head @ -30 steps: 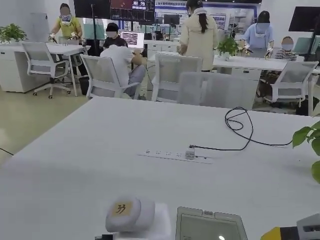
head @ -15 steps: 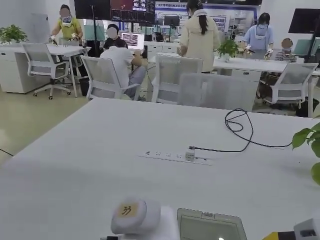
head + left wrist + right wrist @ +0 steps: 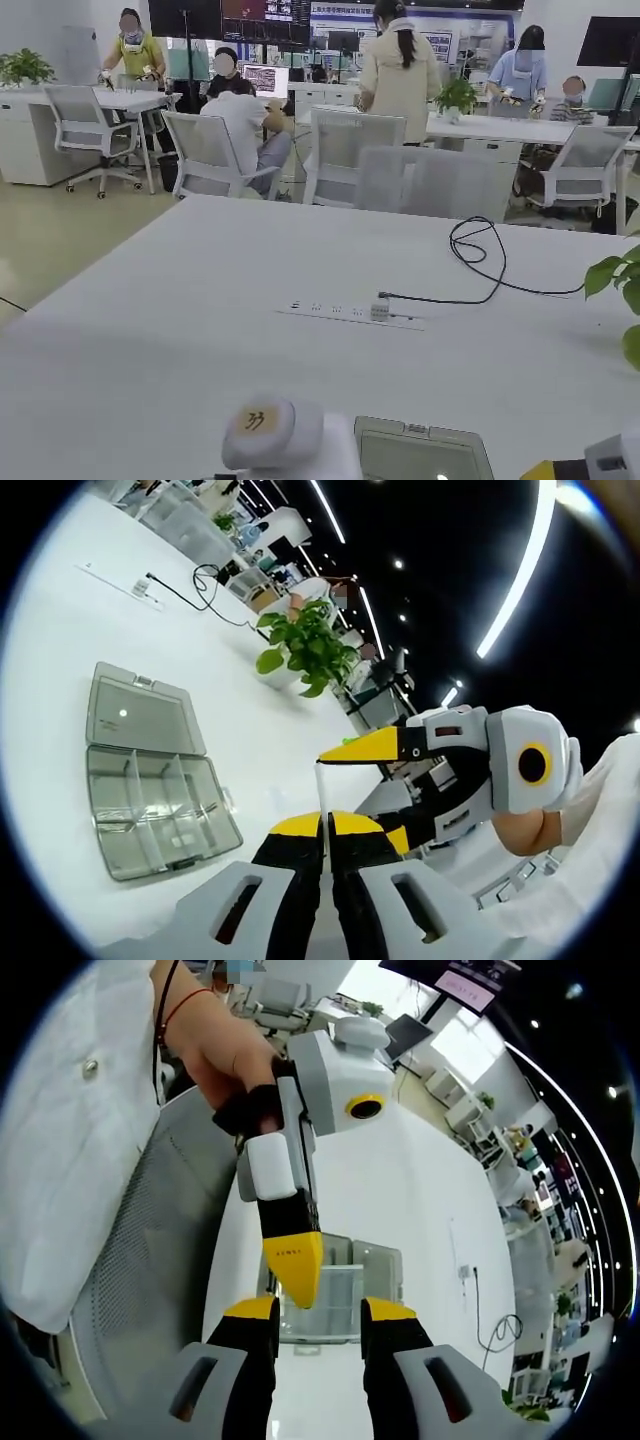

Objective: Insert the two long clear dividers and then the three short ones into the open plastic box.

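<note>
In its own view our left gripper (image 3: 323, 830) pinches a clear divider (image 3: 320, 785) edge-on; the right gripper (image 3: 320, 1310) shows jaws apart in its view, plastic box (image 3: 380, 1265) beyond.

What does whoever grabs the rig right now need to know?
Left tool: shut on a thin clear divider, seen edge-on, held in the air.
Right tool: open, nothing between its jaws, close beside the left one.
Open box: lies on the white table, with some seated dividers inside; count unclear.
Left to do: seat the held divider, then any that remain.
</note>
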A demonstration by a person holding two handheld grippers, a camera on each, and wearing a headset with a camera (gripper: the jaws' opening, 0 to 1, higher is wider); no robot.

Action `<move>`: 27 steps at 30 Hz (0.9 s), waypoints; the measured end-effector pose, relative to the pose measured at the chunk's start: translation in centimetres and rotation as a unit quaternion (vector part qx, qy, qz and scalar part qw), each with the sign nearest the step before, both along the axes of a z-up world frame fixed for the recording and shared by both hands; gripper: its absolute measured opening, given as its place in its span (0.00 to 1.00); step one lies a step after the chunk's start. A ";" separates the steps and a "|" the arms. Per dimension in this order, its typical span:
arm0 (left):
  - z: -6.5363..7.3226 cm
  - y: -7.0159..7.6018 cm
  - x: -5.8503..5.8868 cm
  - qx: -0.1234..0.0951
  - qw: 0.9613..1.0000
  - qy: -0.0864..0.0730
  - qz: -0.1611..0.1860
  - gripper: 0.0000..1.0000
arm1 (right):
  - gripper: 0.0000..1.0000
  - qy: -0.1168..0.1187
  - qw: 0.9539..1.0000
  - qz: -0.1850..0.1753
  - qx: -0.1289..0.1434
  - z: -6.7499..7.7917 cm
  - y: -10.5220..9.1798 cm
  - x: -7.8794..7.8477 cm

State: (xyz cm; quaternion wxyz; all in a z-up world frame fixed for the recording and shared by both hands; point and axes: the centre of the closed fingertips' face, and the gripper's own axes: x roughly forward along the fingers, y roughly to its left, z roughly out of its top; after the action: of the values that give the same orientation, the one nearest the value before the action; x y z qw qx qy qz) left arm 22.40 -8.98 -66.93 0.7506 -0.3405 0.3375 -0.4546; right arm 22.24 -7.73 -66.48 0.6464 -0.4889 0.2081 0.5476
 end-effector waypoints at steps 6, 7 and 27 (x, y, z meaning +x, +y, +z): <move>0.0 0.0 0.0 -0.003 1.000 -0.002 0.002 0.00 | 0.34 -0.002 1.000 0.001 -0.003 0.0 0.1 0.1; 0.1 0.0 0.0 -0.005 1.000 -0.001 0.003 0.00 | 0.34 -0.004 1.000 0.002 -0.003 0.0 0.1 0.1; 0.6 0.5 -2.7 0.085 0.956 -0.247 -0.137 0.00 | 0.27 0.211 0.969 -0.016 0.124 3.9 0.0 -1.3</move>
State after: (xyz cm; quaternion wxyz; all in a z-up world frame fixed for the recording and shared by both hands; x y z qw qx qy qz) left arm 19.65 -8.48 -66.33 0.7673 -0.1030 0.2229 -0.5924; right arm 20.92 -7.76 -62.62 0.6526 -0.2748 0.2776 0.6493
